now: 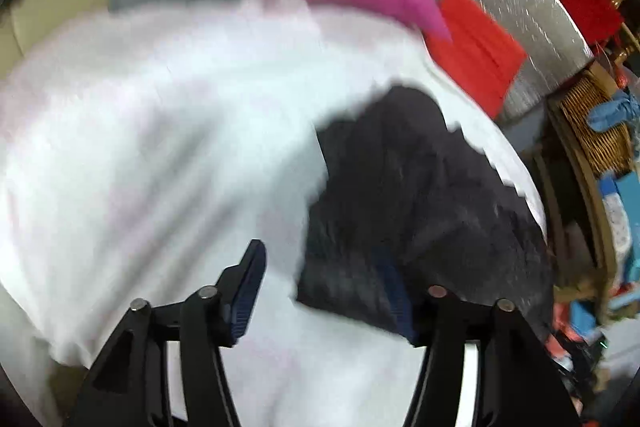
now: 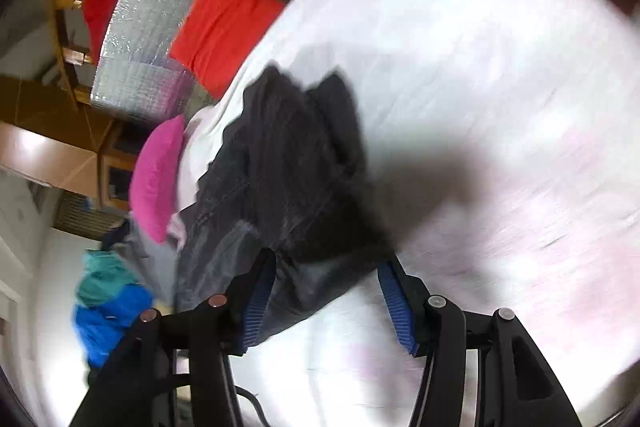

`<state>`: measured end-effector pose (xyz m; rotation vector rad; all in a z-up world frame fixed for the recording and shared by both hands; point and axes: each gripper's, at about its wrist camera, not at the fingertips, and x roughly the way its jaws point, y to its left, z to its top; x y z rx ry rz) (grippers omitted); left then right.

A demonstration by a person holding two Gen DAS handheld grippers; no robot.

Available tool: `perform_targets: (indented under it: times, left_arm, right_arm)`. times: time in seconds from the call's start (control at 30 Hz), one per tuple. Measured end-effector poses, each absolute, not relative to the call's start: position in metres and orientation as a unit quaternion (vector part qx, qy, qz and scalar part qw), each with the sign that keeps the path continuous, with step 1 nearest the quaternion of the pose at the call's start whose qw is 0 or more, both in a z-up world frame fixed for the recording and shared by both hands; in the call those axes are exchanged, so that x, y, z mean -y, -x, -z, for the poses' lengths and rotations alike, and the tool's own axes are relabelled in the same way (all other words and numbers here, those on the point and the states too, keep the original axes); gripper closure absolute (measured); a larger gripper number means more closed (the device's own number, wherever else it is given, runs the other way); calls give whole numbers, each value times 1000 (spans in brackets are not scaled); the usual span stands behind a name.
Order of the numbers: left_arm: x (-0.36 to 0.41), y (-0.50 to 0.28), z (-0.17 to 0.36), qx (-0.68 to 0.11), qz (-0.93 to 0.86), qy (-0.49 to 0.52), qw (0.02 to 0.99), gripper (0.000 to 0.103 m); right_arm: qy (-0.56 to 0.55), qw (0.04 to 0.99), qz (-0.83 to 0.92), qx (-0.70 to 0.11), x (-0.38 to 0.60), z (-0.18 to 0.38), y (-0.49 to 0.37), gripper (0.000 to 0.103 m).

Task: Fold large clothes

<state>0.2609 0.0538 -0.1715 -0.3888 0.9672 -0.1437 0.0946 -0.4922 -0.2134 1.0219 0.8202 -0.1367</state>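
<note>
The crumpled dark grey denim garment (image 1: 420, 211) lies on the white bedsheet (image 1: 160, 147), just right of the left gripper (image 1: 324, 291), which is spread wide and empty. The right gripper (image 2: 324, 303), also spread and empty, has the heap's near edge between its fingers, so it's nearer; long axis runs near-left to far-right.

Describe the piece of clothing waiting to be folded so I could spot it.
Find the wide white sheet covering the surface. On it lies a crumpled dark charcoal garment, the only dark heap there; the pink cushion and red folded cloth sit beyond the sheet's edge.
</note>
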Motion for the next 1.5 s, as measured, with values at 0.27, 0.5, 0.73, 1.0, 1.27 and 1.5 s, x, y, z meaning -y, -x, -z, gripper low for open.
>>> perform_targets:
  times: [0.27, 0.5, 0.73, 1.0, 1.27, 1.5]
  left_arm:
    - [-11, -343, 185, -507, 84, 130, 848, 28]
    - [-1, -365, 234, -550, 113, 160, 812, 28]
    - [18, -383, 235, -528, 117, 159, 826, 67]
    - [30, -396, 244, -521, 86, 137, 838, 48]
    - [-1, -361, 205, -473, 86, 124, 868, 45]
    - [-31, -341, 202, -469, 95, 92, 873, 31]
  right_arm:
    - [-435, 825, 95, -350, 518, 186, -158, 37]
    - [-414, 788, 95, -446, 520, 234, -231, 38]
    - [-352, 827, 109, -424, 506, 211, -233, 79]
    - [-357, 830, 155, -399, 510, 228, -236, 75]
    - [-400, 826, 147, -368, 524, 209, -196, 42]
    - [-438, 815, 133, -355, 540, 213, -172, 37]
